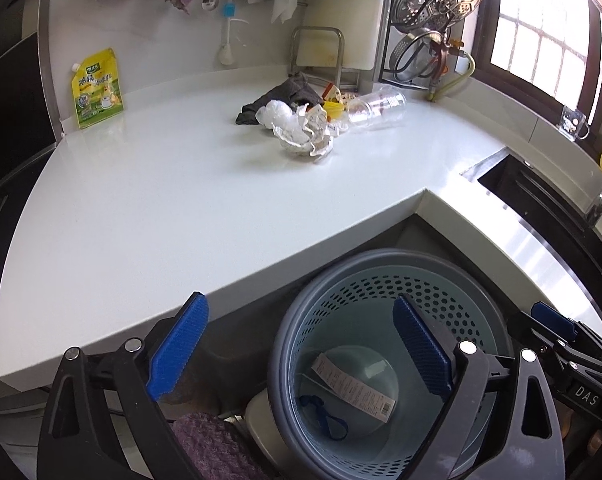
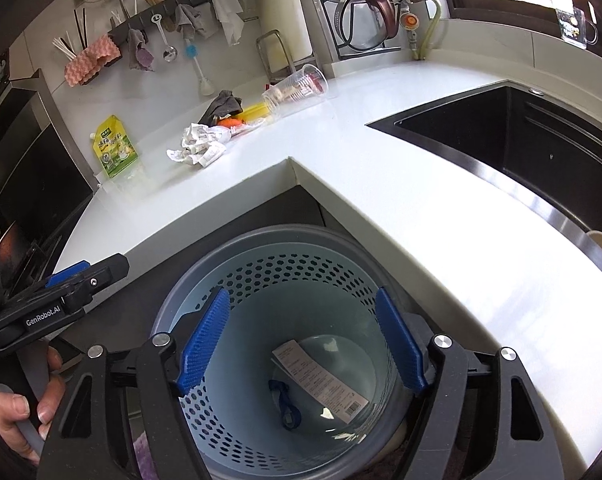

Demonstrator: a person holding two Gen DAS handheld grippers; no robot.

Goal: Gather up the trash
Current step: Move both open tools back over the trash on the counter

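A pale blue perforated bin [image 1: 477, 320] [image 2: 301, 272] stands on the floor below the counter corner. A paper receipt [image 1: 353, 388] [image 2: 321, 380] and a blue cord [image 1: 325, 420] [image 2: 285, 400] lie at its bottom. On the white counter [image 1: 161, 208] [image 2: 381, 184] lie crumpled paper [image 1: 305, 134] [image 2: 199, 146], a clear plastic cup on its side [image 1: 377, 108] [image 2: 297, 86], a dark cloth [image 1: 285, 96] [image 2: 223, 106] and yellow and orange scraps [image 1: 333, 108] [image 2: 237, 120]. My left gripper [image 1: 301, 348] is open and empty beside the bin's rim. My right gripper [image 2: 301, 344] is open and empty above the bin.
A yellow-green pouch [image 1: 97, 90] [image 2: 115, 148] leans on the back wall. A black sink [image 2: 521, 132] is set in the counter on the right. Cloths and utensils hang on a wall rail [image 2: 181, 4]. A wire rack with a steamer [image 1: 433, 8] stands in the corner.
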